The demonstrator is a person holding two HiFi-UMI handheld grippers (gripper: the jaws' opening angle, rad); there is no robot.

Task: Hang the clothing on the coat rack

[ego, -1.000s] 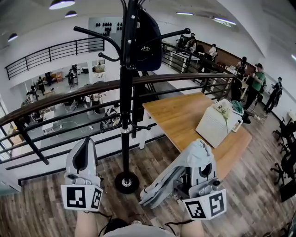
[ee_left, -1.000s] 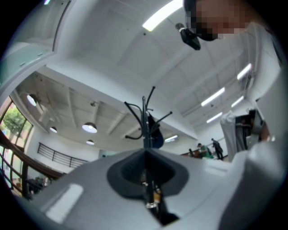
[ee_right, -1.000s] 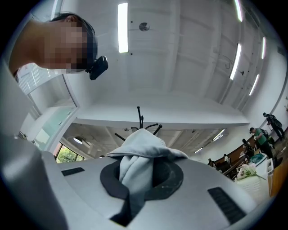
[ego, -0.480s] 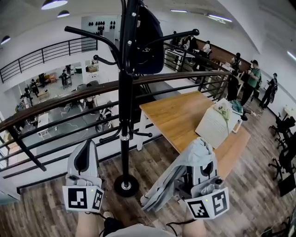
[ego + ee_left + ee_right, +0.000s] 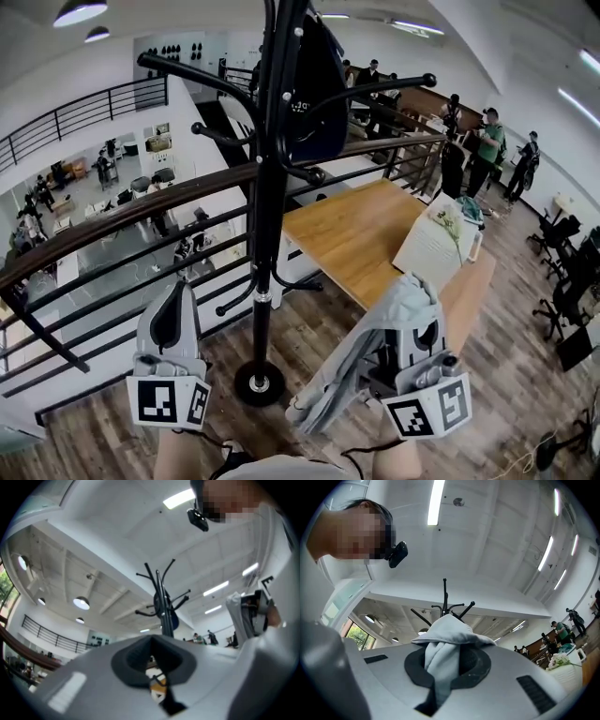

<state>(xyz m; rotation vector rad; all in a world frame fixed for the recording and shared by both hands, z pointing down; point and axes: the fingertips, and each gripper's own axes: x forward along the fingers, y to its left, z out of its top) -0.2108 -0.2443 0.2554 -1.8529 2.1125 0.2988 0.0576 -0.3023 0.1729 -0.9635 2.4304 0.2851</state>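
Observation:
A black coat rack (image 5: 267, 187) stands straight ahead on its round base (image 5: 260, 382), with a dark bag (image 5: 314, 89) hanging from an upper hook. My right gripper (image 5: 412, 314) is shut on a light grey garment (image 5: 352, 370), which drapes over its jaws and hangs down to the left, low and right of the pole. In the right gripper view the garment (image 5: 445, 641) bunches out of the jaws (image 5: 447, 656), with the rack's hooks (image 5: 445, 602) behind it. My left gripper (image 5: 173, 314) is shut and holds nothing, left of the pole; its own view shows the rack (image 5: 161, 606) ahead.
A black railing (image 5: 141, 202) runs behind the rack, above a lower floor. A wooden table (image 5: 375, 234) with a white box (image 5: 436, 246) stands to the right. Several people (image 5: 487, 141) stand at the back right, and office chairs (image 5: 567, 281) line the right edge.
The rack has drawn nearer and looms larger, its pole now leaning in view. Both grippers keep almost the same place, and the right one still grips the garment.

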